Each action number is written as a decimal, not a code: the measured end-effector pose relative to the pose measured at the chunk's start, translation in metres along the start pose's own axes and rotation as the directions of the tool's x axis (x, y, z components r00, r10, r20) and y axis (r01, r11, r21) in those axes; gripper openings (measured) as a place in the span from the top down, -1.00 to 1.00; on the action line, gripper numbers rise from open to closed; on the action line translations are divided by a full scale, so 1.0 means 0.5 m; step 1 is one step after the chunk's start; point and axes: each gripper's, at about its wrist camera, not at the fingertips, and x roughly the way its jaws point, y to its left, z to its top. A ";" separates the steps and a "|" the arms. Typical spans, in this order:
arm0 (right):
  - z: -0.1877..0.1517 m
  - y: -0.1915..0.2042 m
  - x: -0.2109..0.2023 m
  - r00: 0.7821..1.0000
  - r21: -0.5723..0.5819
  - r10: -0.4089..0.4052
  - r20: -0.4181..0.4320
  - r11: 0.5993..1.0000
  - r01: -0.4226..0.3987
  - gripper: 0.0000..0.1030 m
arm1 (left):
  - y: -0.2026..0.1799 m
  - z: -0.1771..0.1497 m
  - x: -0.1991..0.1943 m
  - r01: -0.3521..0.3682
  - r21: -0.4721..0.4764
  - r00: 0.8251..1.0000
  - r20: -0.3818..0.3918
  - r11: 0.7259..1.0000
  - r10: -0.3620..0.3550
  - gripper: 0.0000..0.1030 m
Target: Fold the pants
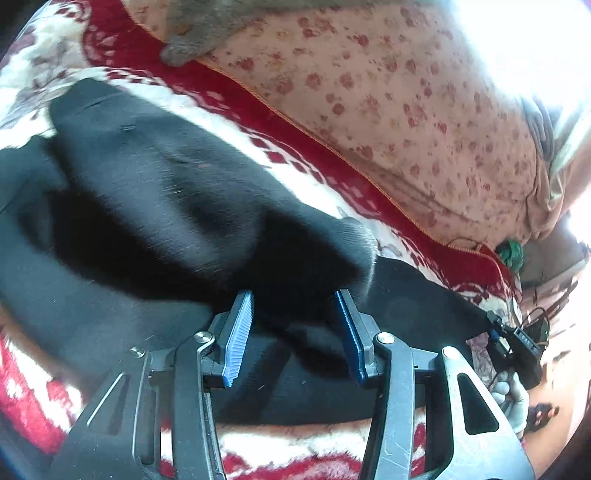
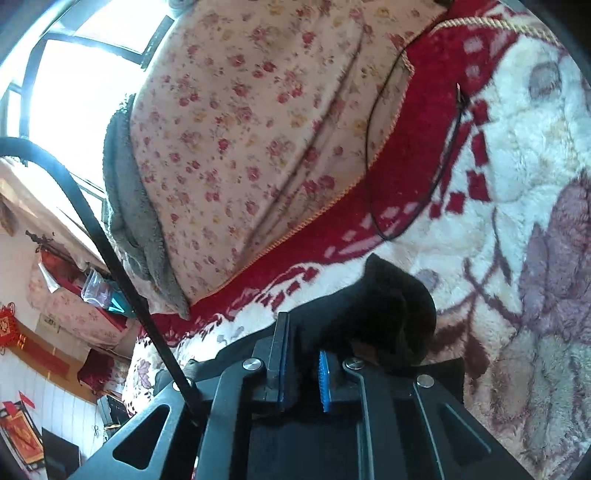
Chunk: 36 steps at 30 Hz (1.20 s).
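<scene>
L tongs [image 1: 293,325], lower centre of the left wrist view: blue pads wide apart, black pants [image 1: 155,206] bunched in the gap and draped over the tips. Whether the pads actually touch the cloth, can't tell; no squeeze visible. Pants spread from centre-left of frame down to lower right, lying on a red/white fleece blanket [image 1: 280,155] w/ diamond border. Cloth is motion-blurred. Floral quilt [image 1: 406,110] fills upper right; grey towel [image 1: 199,33] at top centre.

R tongs [image 2: 301,354], lower centre of the right wrist view: pads close together w/ only a narrow gap, clamped on a fold of the pants [image 2: 391,314], which bunches up just beyond the tips at centre-right. Blanket [image 2: 517,184] on the right, floral quilt [image 2: 240,129] upper centre, thin black cord [image 2: 373,155] looping over both.
</scene>
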 end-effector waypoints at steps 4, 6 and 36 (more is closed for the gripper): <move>0.001 -0.001 -0.005 1.000 0.005 0.014 0.005 1.000 -0.014 0.76 | 0.053 -0.015 -0.038 -0.015 -0.068 0.997 0.071 0.998 0.020 0.12; -0.002 -0.008 -0.002 1.000 0.019 0.016 0.002 1.000 -0.016 0.76 | 0.079 -0.004 -0.041 -0.009 -0.106 0.997 0.080 0.994 0.017 0.07; -0.006 0.118 -0.116 0.984 -0.109 0.142 0.111 0.986 -0.130 0.91 | -0.061 0.132 -0.123 0.004 0.121 0.992 0.124 0.993 -0.019 0.89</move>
